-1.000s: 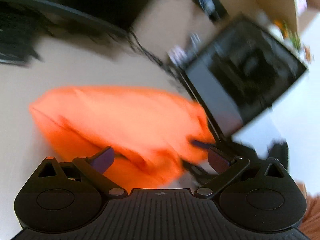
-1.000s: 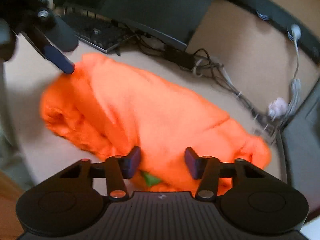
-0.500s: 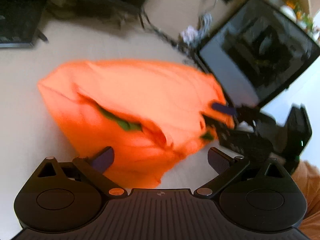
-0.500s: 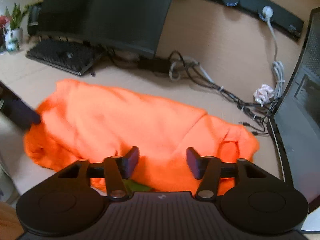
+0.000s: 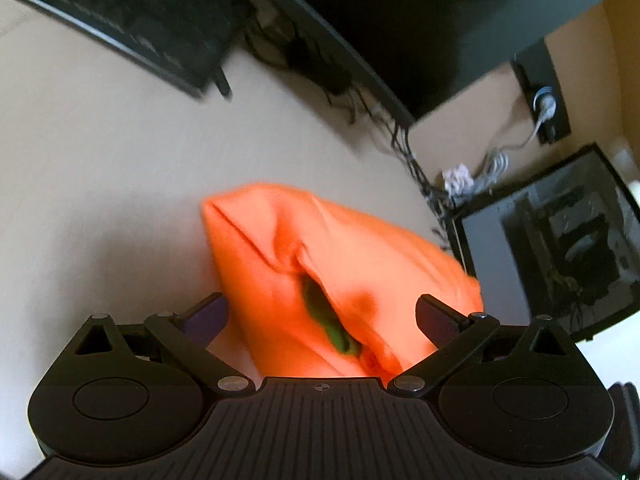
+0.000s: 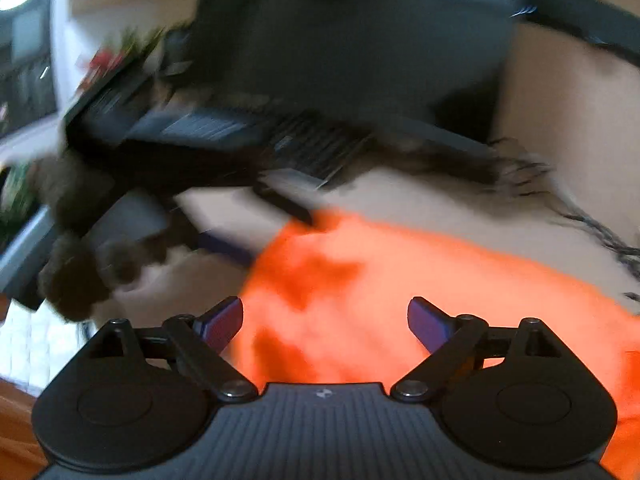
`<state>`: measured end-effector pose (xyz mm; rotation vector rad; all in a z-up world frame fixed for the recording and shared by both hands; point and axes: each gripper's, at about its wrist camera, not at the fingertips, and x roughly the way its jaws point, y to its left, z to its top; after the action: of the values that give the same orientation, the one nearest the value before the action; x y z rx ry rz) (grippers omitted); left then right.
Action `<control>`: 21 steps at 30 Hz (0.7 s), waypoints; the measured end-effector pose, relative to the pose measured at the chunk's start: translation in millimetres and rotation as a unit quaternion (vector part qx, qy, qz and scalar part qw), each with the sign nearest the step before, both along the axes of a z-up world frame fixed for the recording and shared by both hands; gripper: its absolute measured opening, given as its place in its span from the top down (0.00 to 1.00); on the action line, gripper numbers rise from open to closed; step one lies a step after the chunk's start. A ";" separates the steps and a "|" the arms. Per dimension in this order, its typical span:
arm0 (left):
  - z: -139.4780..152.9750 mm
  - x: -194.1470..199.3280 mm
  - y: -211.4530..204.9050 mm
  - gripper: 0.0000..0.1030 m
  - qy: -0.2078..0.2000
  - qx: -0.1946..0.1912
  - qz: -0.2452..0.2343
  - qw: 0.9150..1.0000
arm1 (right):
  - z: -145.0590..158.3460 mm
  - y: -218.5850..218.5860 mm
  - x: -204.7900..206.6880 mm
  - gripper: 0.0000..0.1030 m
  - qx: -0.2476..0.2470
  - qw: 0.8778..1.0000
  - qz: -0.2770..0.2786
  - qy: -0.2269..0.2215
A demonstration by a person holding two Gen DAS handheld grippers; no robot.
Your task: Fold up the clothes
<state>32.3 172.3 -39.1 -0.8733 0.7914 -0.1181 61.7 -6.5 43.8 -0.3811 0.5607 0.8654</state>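
Observation:
An orange garment (image 5: 320, 248) lies bunched on the beige desk (image 5: 100, 180), and a green lining (image 5: 328, 320) shows in a fold. My left gripper (image 5: 322, 314) hangs open over its near end, fingers wide on either side of the cloth and not pressing it. In the right wrist view the orange garment (image 6: 400, 300) fills the lower half. My right gripper (image 6: 326, 320) is over it with its jaws opening and no cloth pinched between the pads. The left gripper (image 6: 278, 239) appears there at the garment's left edge, blurred, in a person's hand.
A black keyboard (image 5: 120, 20) and a dark monitor (image 5: 440, 20) stand at the back of the desk. A tangle of cables (image 5: 404, 148) and a white wad (image 5: 456, 176) lie beside a glass-sided computer case (image 5: 560, 248) on the right.
The right jaws have spread wide and that view has swung left, bringing the left gripper into sight. The left view has rolled and closed in on the garment's end.

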 end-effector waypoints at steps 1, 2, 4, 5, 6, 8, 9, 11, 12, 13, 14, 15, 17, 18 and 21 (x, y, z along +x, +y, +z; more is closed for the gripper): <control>-4.8 5.9 -4.8 0.01 0.005 -0.006 -0.007 1.000 | -8.0 11.0 -6.6 0.12 -0.020 1.000 0.013 -0.014; -6.7 11.9 -7.9 0.01 0.008 -0.010 -0.010 1.000 | -15.1 20.5 -12.2 0.12 -0.040 0.999 0.023 -0.028; -4.8 17.4 -11.6 0.01 -0.002 -0.018 -0.013 1.000 | -22.0 28.1 -16.5 0.13 -0.061 0.997 0.021 -0.050; -1.5 16.4 -12.8 0.01 -0.013 -0.021 -0.018 1.000 | -23.1 28.1 -16.1 0.13 -0.064 0.996 0.015 -0.055; 2.4 16.5 -14.1 0.01 -0.021 -0.021 -0.022 0.999 | -23.9 27.1 -14.3 0.13 -0.065 0.996 0.006 -0.057; 10.3 16.7 -16.8 0.01 -0.035 -0.020 -0.031 0.999 | -23.7 22.5 -8.7 0.13 -0.064 0.997 -0.013 -0.052; 14.3 16.8 -18.1 0.01 -0.043 -0.019 -0.035 0.998 | -18.7 15.8 -7.1 0.13 -0.052 0.998 -0.018 -0.042; 17.4 17.5 -15.9 0.01 -0.045 -0.011 -0.033 0.998 | -8.6 2.6 -3.9 0.13 -0.028 0.999 -0.030 -0.023; 19.0 16.9 -14.0 0.01 -0.046 -0.006 -0.030 0.998 | -2.1 -6.3 -1.9 0.13 -0.015 0.999 -0.039 -0.019; 22.5 13.7 -11.3 0.01 -0.052 0.002 -0.024 0.998 | 8.0 -20.2 1.2 0.13 -0.001 0.998 -0.054 -0.026; 26.1 10.3 -8.6 0.01 -0.059 0.011 -0.018 0.998 | 16.4 -34.0 5.5 0.13 0.011 0.997 -0.072 -0.031; 29.6 7.0 -5.8 0.01 -0.066 0.020 -0.012 0.998 | 21.3 -47.7 12.7 0.12 0.019 0.995 -0.097 -0.033; 37.4 2.4 -3.9 0.01 -0.082 0.030 -0.010 0.996 | 25.7 -74.1 28.6 0.13 0.032 0.987 -0.153 -0.025; 41.7 1.4 -5.0 0.01 -0.092 0.030 -0.016 0.995 | 26.3 -87.5 36.3 0.13 0.037 0.981 -0.188 -0.017; 52.9 -1.1 -17.8 0.01 -0.116 0.031 -0.050 0.991 | 34.1 -142.3 39.9 0.13 0.085 0.962 -0.258 0.018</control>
<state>31.1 154.5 13.7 -0.7454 0.6176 -0.2776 101.7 -148.9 77.9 -0.0534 0.5794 0.4116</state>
